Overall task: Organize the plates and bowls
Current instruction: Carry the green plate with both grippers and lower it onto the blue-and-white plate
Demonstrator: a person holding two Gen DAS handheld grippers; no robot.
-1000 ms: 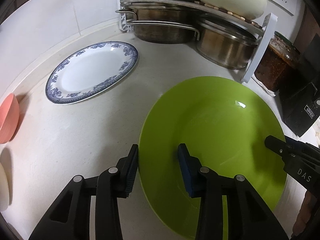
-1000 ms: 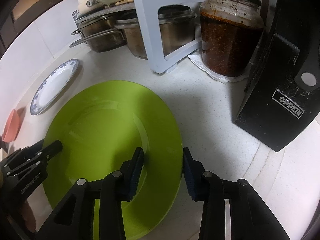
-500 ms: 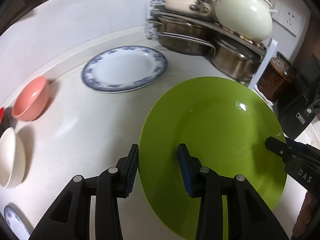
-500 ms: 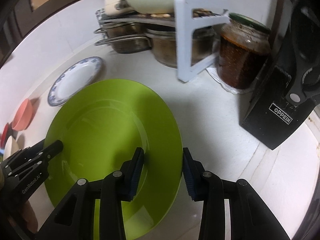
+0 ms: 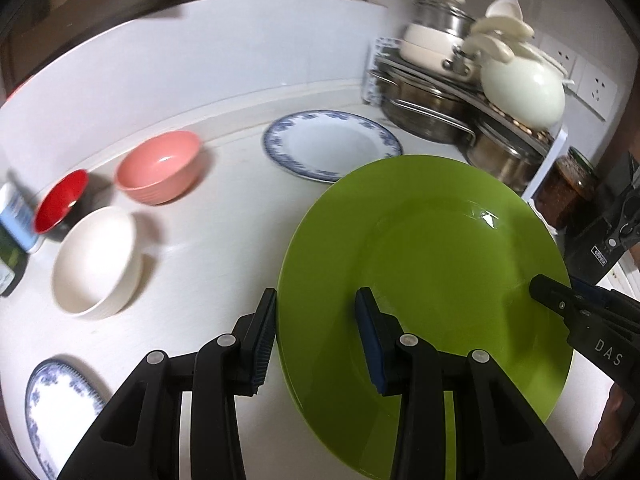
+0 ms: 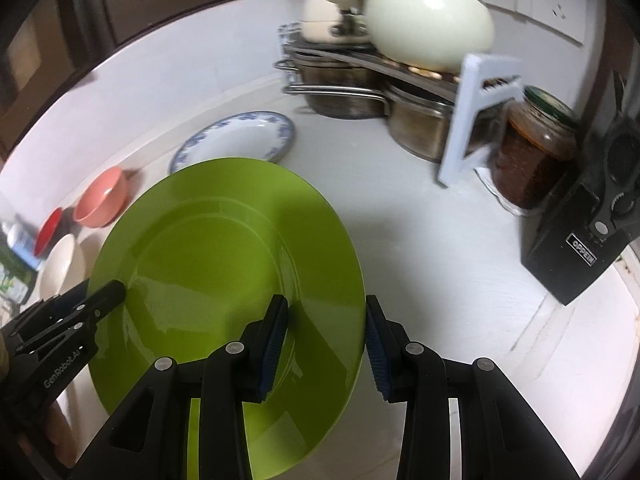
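Observation:
A large green plate (image 5: 436,280) is held in the air between both grippers; it also shows in the right wrist view (image 6: 224,264). My left gripper (image 5: 316,336) is shut on its left rim. My right gripper (image 6: 326,344) is shut on its right rim. On the white counter lie a blue-patterned plate (image 5: 332,144), also in the right wrist view (image 6: 236,140), a pink bowl (image 5: 160,166), a small red bowl (image 5: 60,200), a cream bowl (image 5: 94,260) and a small blue-patterned plate (image 5: 60,404).
A rack with steel pots (image 5: 424,108) and a cream pot (image 5: 524,92) stands at the back right. A dark jar (image 6: 536,148) and a black knife block (image 6: 588,236) stand to the right. Cartons (image 5: 12,220) sit at the left edge.
Both grippers have risen and pulled back with the green plate, which is now well above the counter. The bowls and the small plate on the left have come into view.

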